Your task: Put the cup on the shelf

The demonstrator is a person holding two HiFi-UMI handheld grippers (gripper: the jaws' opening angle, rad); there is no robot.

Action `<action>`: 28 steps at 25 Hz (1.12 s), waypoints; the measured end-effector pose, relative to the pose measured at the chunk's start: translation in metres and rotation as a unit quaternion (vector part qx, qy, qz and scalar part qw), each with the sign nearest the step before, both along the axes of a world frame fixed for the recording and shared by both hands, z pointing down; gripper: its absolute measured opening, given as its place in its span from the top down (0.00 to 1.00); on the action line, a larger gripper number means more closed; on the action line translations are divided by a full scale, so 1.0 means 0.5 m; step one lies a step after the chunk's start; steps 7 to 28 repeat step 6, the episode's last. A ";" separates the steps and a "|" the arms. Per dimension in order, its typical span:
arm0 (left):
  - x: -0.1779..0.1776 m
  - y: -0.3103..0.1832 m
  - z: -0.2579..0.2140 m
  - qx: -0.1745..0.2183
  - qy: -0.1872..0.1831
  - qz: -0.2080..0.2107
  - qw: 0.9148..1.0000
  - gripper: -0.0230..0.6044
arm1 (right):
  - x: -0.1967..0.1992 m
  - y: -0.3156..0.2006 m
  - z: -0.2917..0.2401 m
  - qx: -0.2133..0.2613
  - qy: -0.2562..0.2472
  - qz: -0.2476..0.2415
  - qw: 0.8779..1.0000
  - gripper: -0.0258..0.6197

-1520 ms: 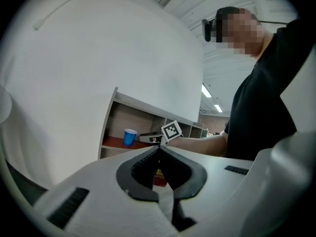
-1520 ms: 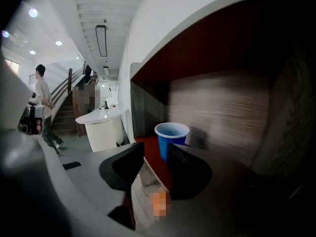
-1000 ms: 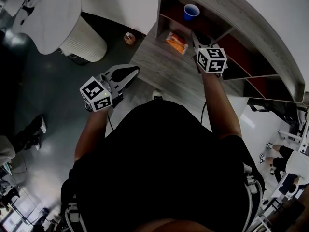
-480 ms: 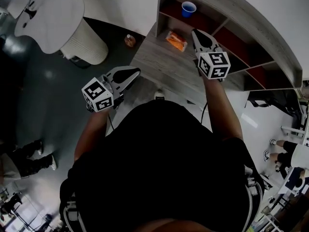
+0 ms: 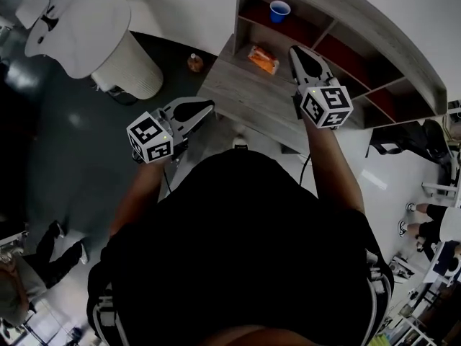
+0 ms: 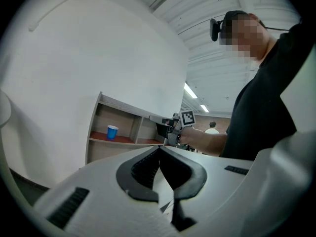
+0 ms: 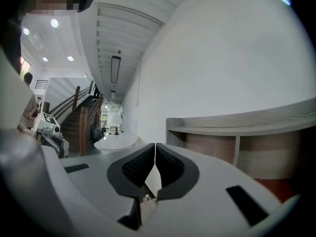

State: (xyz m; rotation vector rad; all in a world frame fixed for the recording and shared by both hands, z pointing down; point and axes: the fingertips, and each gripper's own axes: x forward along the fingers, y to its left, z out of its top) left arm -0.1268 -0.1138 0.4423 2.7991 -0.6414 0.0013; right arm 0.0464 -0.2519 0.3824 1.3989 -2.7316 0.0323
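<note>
both arms reach forward; the left tool [image 5: 193, 111] and the right tool [image 5: 298, 55] have jaws together, holding nothing.

One blue cup [image 5: 279, 11], one orange packet [image 5: 263, 59], one shelf unit [image 5: 245, 92].

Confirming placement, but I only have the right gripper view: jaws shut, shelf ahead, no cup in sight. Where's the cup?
Observer: The blue cup stands upright in the left-end compartment of the shelf, with nothing touching it.
Operator: Left side?
Observer: The left hand-held gripper is shut and empty, held off the left edge of the wood surface.
Operator: Anything else on that surface?
Observer: An orange packet lies there, just in front of the cup's compartment.
</note>
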 end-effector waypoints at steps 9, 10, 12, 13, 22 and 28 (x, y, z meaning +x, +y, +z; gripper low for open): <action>0.005 0.039 0.002 -0.002 0.000 0.009 1.000 0.94 | 0.008 0.048 0.000 0.000 0.003 0.006 1.000 0.94; 0.005 0.039 0.002 -0.002 0.000 0.009 1.000 0.94 | 0.008 0.048 0.000 0.000 0.003 0.006 1.000 0.94; 0.005 0.039 0.002 -0.002 0.000 0.009 1.000 0.94 | 0.008 0.048 0.000 0.000 0.003 0.006 1.000 0.94; 0.005 0.039 0.002 -0.002 0.000 0.009 1.000 0.94 | 0.008 0.048 0.000 0.000 0.003 0.006 1.000 0.94; 0.005 0.039 0.002 -0.002 0.000 0.009 1.000 0.94 | 0.008 0.048 0.000 0.000 0.003 0.006 1.000 0.94; 0.005 0.039 0.002 -0.002 0.000 0.009 1.000 0.94 | 0.008 0.048 0.000 0.000 0.003 0.006 1.000 0.94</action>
